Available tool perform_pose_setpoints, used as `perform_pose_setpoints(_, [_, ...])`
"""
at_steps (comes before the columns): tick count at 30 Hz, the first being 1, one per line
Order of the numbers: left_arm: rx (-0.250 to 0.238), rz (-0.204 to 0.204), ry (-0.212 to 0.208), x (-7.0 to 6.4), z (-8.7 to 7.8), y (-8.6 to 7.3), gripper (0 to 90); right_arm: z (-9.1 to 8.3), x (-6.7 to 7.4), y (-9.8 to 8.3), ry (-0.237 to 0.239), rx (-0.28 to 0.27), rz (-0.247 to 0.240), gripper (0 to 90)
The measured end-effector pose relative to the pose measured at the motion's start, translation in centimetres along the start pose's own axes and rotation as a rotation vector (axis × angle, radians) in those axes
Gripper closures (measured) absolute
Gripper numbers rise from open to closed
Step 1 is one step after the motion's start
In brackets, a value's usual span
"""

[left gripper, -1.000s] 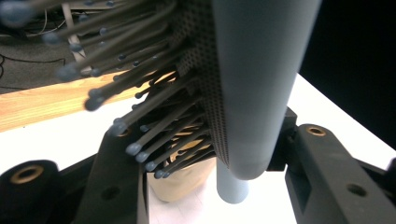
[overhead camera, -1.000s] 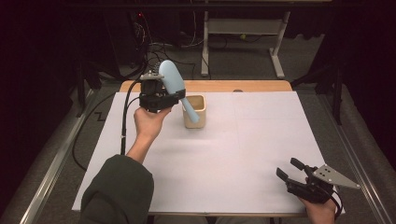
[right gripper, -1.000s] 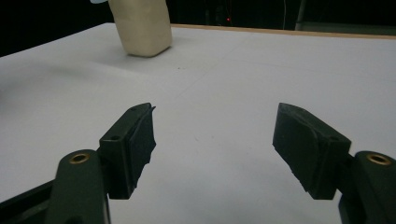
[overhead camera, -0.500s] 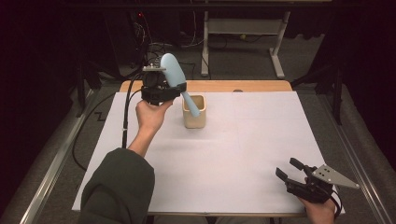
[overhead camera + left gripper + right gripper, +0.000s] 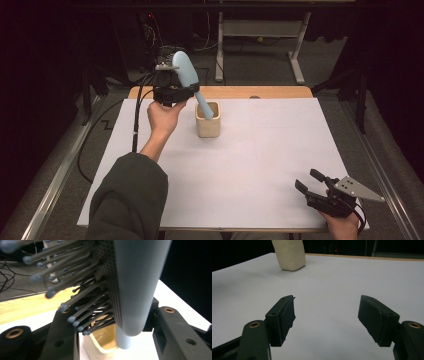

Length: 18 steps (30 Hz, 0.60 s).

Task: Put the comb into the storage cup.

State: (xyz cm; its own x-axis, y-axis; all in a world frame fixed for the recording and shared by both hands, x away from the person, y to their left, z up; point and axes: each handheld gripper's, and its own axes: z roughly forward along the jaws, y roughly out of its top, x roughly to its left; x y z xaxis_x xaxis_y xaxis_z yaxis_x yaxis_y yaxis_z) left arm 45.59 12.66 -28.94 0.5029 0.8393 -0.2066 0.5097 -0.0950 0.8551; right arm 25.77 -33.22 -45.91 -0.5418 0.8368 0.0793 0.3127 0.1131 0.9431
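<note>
We count two tools, one hairbrush and one cup on a white-covered worktop (image 5: 280,165). In the high view the left tool (image 5: 172,90) is held up at the far left of the worktop, its jaws clamped on the head of a pale blue hairbrush (image 5: 186,72); the brush tilts, its handle reaching down into the mouth of a cream square cup (image 5: 207,125) that stands on the sheet just right of the hand. We cannot tell whether the handle touches the cup's bottom. The right tool (image 5: 312,184) lies low at the near right corner, well apart from the cup, with its jaws spread wide and nothing between them.

The left gripper view gives us what the high view cannot: the hairbrush's (image 5: 135,285) ball-tipped bristles fanning off a perforated pad, the smooth back of the head, the black jaws on either side of it, and the handle dropping inside the cup's (image 5: 100,345) rim. The right gripper view shows the wide gap of the right tool (image 5: 325,312) over bare white sheet, and the cup's (image 5: 289,255) outer wall far off at upper left.
</note>
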Motion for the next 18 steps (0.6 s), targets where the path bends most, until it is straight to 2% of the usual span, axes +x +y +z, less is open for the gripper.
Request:
perform_pose_setpoints(7, [-0.013, -0.013, 0.022, 0.5, 0.6, 0.1, 55.1, 0.0, 0.0, 0.0, 0.001, 0.003, -0.001, 30.2])
perform_pose_setpoints(18, [0.012, -0.008, 0.046, 0.5, 1.8, -0.3, 54.9, 0.0, 0.0, 0.0, -0.001, -0.002, 0.001, 30.1])
